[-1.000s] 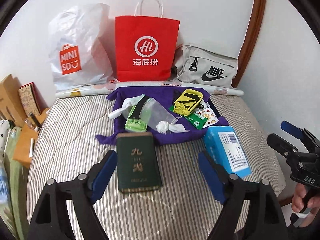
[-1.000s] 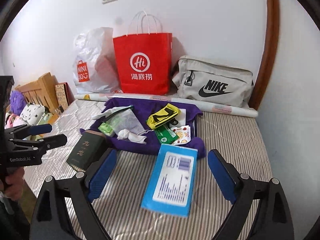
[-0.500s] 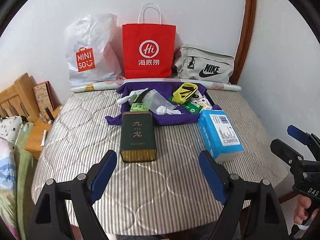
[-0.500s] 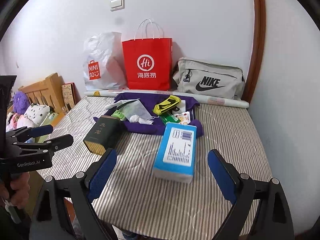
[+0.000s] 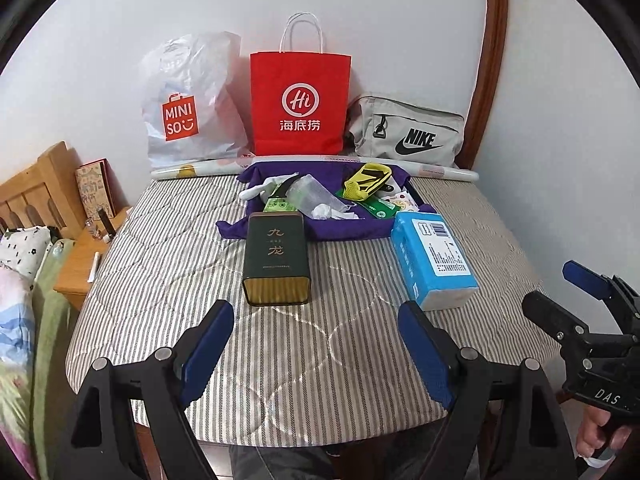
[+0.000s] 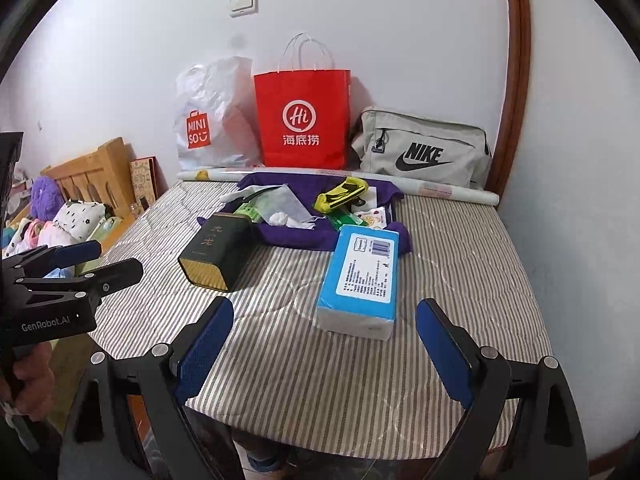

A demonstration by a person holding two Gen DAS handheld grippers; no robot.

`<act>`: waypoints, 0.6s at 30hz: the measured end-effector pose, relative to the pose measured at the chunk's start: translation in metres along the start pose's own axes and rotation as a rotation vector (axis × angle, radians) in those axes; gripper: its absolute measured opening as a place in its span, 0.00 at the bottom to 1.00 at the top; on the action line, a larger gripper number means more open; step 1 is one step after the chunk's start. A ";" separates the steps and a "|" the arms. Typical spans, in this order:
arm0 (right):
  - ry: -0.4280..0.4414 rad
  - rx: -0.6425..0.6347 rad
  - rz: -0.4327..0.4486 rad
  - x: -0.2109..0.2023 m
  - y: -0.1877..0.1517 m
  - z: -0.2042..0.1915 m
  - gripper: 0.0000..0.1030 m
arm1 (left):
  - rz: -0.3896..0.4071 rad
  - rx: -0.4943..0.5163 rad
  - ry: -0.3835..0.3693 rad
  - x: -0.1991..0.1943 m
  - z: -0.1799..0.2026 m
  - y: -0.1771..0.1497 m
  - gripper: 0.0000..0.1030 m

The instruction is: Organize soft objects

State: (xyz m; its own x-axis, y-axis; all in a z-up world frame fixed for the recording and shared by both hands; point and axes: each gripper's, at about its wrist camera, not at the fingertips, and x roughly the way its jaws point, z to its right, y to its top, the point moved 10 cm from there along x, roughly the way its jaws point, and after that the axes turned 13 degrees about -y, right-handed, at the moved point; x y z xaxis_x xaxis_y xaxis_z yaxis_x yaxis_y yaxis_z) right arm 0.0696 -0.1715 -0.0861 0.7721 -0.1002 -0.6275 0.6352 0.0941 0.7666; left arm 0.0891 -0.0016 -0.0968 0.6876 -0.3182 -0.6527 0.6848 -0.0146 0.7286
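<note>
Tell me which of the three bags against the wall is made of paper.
The red bag in the middle, with white twisted handles; the others are plastic and fabric.

Quilted striped cloth mattress (image 5: 168,264); glossy red paper bag (image 5: 300,100).

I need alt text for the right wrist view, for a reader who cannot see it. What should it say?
An open right gripper hovers, holding nothing, over a striped padded table bearing a blue tissue pack, a dark green tin on its side and a purple cloth with small items. Behind stand a red paper bag, a white plastic bag and a grey pouch. The left gripper shows at left.
</note>
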 end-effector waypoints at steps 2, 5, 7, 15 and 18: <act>-0.001 0.001 -0.003 0.000 -0.001 0.000 0.89 | 0.003 -0.002 0.002 -0.001 0.000 -0.001 0.81; -0.003 0.005 -0.005 0.000 -0.002 0.000 0.89 | 0.003 -0.006 0.007 -0.002 -0.002 -0.002 0.81; -0.004 0.007 -0.006 0.000 -0.002 0.001 0.89 | 0.002 -0.007 0.007 -0.002 -0.002 -0.002 0.81; -0.005 0.012 -0.012 0.001 -0.003 0.002 0.89 | -0.002 -0.006 0.008 -0.002 -0.001 -0.003 0.81; -0.006 0.017 -0.014 0.001 -0.004 0.003 0.89 | -0.003 -0.007 0.007 -0.002 0.000 -0.004 0.81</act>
State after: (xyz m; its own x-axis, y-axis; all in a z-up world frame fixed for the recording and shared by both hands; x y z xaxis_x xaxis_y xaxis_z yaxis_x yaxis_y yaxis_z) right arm 0.0674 -0.1751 -0.0894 0.7627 -0.1076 -0.6378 0.6459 0.0754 0.7597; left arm 0.0856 -0.0008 -0.0985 0.6876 -0.3113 -0.6560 0.6882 -0.0089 0.7255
